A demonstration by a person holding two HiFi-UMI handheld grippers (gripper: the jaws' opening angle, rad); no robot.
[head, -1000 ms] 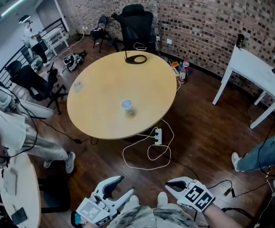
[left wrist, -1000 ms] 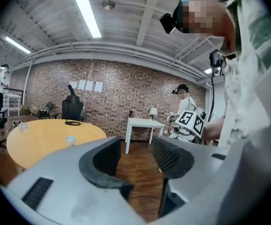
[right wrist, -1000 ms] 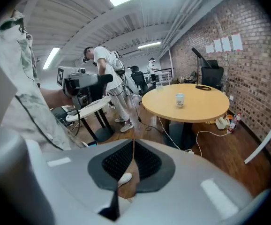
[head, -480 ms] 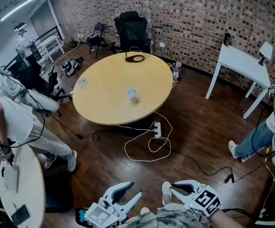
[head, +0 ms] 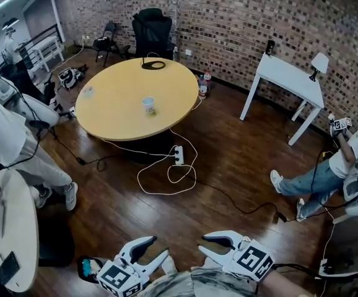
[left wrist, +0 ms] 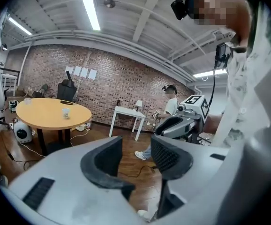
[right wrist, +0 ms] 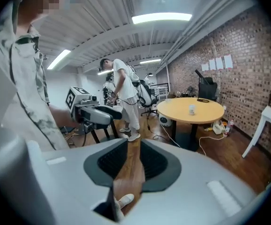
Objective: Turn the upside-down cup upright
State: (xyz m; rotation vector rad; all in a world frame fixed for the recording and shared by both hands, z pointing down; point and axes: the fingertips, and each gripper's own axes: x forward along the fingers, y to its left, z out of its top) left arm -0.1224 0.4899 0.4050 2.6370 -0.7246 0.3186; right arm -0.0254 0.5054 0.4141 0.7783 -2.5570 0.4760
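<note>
While the cup [head: 148, 105] stands on end near the middle of the round yellow surface [head: 114, 113], its long axis upright, it is too small and far off to tell which end faces up. Both grippers sit at the bottom edge of the head view, well apart from it and partly cut off. The left gripper [head: 156, 248] has its fingers spread; they have just been opening, with nothing between them. The right gripper [head: 202, 243] has its fingers slightly apart around bare floor. A white cable [head: 166, 181] and a power strip [head: 178, 155] lie on the wooden floor between.
</note>
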